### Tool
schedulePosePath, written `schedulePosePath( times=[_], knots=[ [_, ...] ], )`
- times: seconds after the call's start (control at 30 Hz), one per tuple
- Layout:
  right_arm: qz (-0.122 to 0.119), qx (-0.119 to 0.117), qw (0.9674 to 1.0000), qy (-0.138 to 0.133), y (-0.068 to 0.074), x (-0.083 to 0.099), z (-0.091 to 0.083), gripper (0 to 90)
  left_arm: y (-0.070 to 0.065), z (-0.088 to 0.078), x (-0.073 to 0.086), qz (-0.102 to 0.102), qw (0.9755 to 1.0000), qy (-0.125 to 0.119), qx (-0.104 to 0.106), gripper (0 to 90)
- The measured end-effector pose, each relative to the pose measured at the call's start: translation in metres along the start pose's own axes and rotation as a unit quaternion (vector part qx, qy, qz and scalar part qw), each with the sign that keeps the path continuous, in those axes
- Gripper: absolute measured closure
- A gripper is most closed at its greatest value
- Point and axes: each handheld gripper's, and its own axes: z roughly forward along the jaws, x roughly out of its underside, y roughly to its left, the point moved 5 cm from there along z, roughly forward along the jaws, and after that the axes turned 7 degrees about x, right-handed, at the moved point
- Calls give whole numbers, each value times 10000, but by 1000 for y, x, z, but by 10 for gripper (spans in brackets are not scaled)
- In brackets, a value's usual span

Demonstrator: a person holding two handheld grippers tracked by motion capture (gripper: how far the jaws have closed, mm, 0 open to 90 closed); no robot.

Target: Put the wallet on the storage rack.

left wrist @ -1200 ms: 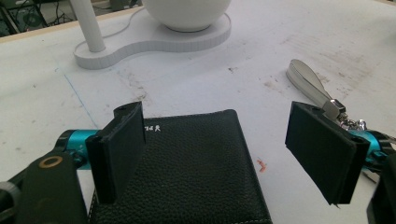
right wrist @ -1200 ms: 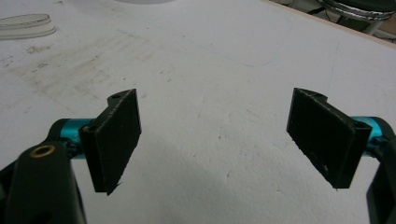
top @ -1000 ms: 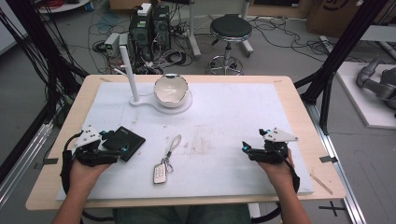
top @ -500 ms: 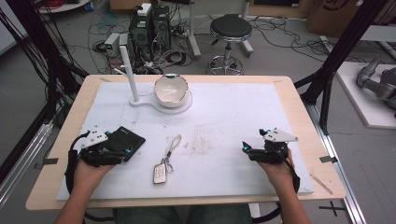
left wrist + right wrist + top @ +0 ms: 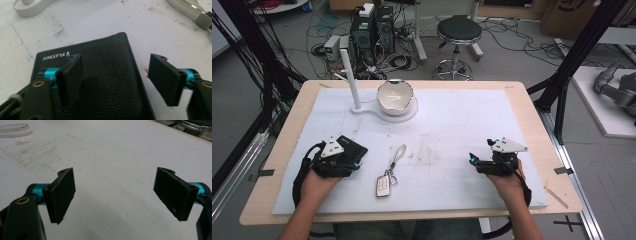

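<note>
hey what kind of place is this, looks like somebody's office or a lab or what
Most likely a robotics lab or workshop. Computer towers and tangled cables sit on the floor behind the table, black frame posts flank it, and a grey robot arm rests at the right.

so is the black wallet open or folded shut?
Folded shut. The wallet lies flat on the table, its stitched leather cover with the logo facing up; no inside pockets or cards show.

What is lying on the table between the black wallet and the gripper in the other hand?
A car key with a strap, near the wallet; then bare white mat up to the right gripper, as the high view shows.
</note>
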Motion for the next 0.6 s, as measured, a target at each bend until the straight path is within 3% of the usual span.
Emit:
schedulePosePath(
  times=[0.1,0.23,0.27,0.47,0.6],
  knots=[
    [25,2,10000,2,-1,0,-1,180,-1,2,2,2,10000,72,-35,326],
    [55,19,10000,27,-2,2,0,180,-4,4,3,207,9995,186,-168,334],
    [61,19,10000,28,-1,2,0,180,-5,4,3,370,9987,255,-249,345],
    [38,20,10000,31,0,1,1,180,-8,4,3,463,9982,288,-250,395],
    [26,13,10000,47,1,1,1,180,-16,4,-1,845,9948,509,-255,538]
  ],
)
